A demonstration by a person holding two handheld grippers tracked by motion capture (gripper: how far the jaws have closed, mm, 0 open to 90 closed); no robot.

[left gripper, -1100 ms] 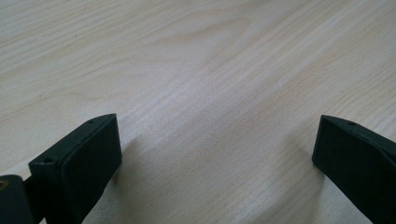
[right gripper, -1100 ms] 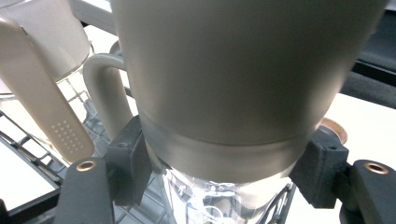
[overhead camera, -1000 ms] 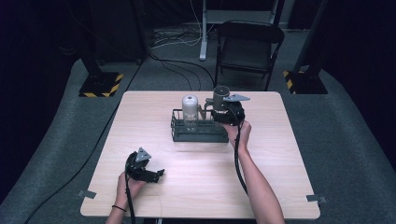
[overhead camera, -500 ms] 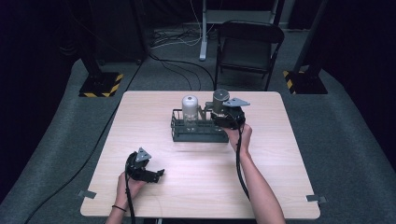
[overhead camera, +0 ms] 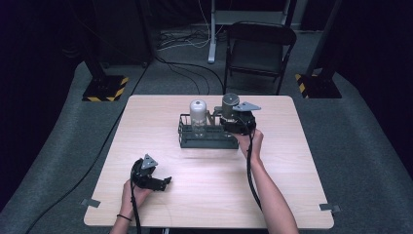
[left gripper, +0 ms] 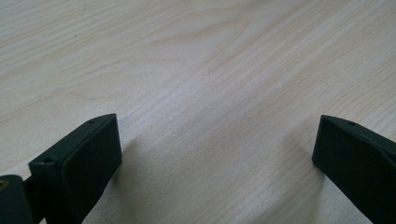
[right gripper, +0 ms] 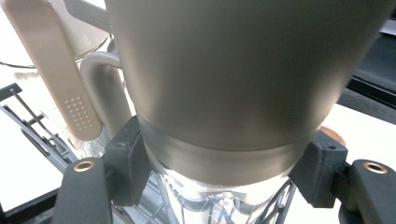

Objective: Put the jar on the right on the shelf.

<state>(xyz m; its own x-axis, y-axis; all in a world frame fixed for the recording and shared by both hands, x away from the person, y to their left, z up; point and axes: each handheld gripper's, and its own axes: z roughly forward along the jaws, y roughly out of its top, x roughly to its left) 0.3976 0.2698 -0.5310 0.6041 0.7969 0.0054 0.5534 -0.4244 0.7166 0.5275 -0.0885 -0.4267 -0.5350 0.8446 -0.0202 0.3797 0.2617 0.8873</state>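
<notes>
A black wire rack [overhead camera: 195, 143] stands mid-table. In it stands a clear bottle with a white cap [overhead camera: 197, 113]. Beside that, at the rack's right end, is a clear bottle with a grey cap [overhead camera: 230, 103]. My right gripper [overhead camera: 226, 118] is shut on the grey-capped bottle [right gripper: 233, 70]; its pads [right gripper: 128, 161] press the band at the cap's lower edge from both sides, with clear glass showing below. My left gripper [overhead camera: 167, 184] rests low on the table's near left, open, with only bare wood between its fingers [left gripper: 88, 154].
A pale strap [right gripper: 60, 79] and a loop handle [right gripper: 105, 93] hang just left of the grey cap. A dark folding chair [overhead camera: 260, 48] stands behind the wooden table [overhead camera: 292, 161]. Cables and striped stand bases lie on the floor beyond.
</notes>
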